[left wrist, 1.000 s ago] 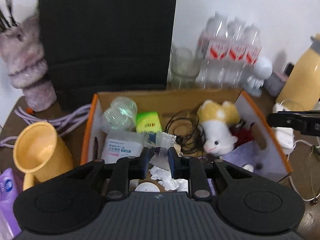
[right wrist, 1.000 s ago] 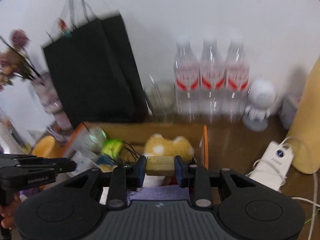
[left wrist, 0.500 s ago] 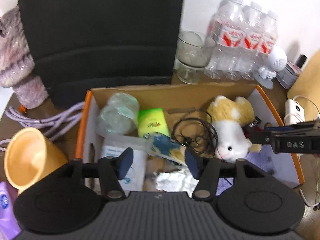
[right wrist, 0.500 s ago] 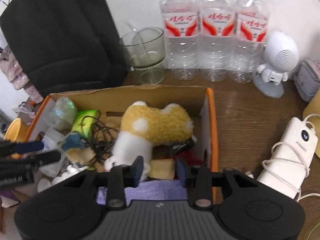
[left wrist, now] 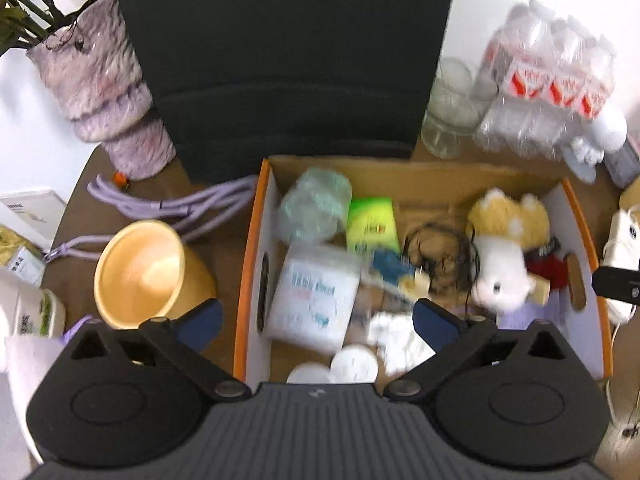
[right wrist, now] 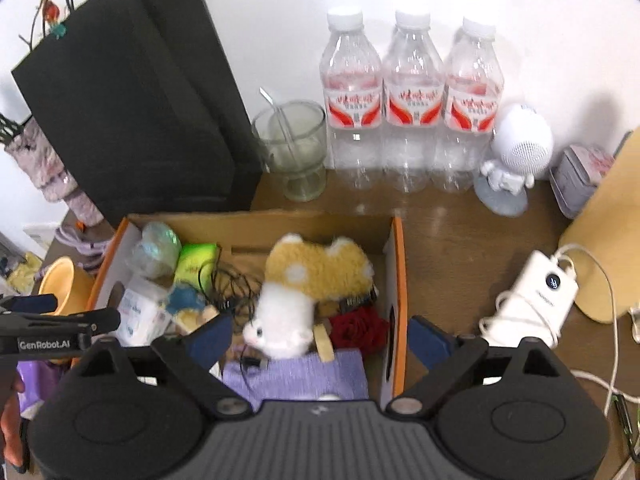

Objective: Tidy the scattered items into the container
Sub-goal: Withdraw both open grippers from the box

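An orange-rimmed cardboard box (left wrist: pixel 256 240) (right wrist: pixel 398 264) holds a yellow-and-white plush toy (left wrist: pixel 504 248) (right wrist: pixel 308 292), a green packet (left wrist: pixel 372 224), a tangled black cable (left wrist: pixel 440 256), a white tissue pack (left wrist: pixel 316 300), a blue-wrapped item (left wrist: pixel 394 270), a small tan block (right wrist: pixel 325 342) and crumpled paper (left wrist: pixel 400 340). My left gripper (left wrist: pixel 316 320) is open and empty above the box's near edge. My right gripper (right wrist: pixel 320 338) is open and empty above the box's right end; its tip shows in the left wrist view (left wrist: pixel 616 284).
A yellow cup (left wrist: pixel 144 272) lies left of the box beside purple cord (left wrist: pixel 172 208). A black bag (right wrist: pixel 132 112), a glass bowl (right wrist: pixel 294 148) and three water bottles (right wrist: pixel 412 112) stand behind. A white power bank (right wrist: pixel 536 296) lies at the right.
Both grippers opened wide. The left let go of the blue-wrapped item and the right let go of the tan block; both now lie in the box. Both grippers pulled back.
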Action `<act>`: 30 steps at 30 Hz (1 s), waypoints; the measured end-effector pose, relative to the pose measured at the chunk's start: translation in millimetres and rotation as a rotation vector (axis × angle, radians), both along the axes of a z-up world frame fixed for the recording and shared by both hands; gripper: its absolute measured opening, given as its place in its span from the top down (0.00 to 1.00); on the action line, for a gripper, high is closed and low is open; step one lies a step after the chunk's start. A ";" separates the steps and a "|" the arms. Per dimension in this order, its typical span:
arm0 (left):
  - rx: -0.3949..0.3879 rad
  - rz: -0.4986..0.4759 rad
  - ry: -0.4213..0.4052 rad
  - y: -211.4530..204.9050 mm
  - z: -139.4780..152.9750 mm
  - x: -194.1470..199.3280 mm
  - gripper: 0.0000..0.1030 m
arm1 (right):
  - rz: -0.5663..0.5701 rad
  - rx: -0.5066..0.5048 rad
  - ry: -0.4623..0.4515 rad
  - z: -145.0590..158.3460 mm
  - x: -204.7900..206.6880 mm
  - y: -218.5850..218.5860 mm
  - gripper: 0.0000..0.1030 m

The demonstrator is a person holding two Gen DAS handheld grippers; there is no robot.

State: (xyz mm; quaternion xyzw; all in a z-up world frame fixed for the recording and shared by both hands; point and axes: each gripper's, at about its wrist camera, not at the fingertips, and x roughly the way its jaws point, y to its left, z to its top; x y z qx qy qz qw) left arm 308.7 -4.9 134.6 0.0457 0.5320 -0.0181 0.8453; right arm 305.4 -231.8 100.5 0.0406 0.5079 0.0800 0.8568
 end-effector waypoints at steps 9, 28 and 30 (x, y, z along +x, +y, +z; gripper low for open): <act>-0.063 0.045 -0.475 1.1 11.7 -69.4 0.00 | 0.031 -0.004 -0.393 9.6 -65.7 24.2 0.08; -0.030 -0.013 -0.688 2.5 -18.8 -171.2 0.00 | 0.005 0.129 -0.633 -25.0 -146.6 22.0 0.09; 0.003 -0.030 -0.691 0.9 -27.0 -200.9 0.00 | -0.004 0.136 -0.627 -34.0 -168.1 18.9 0.09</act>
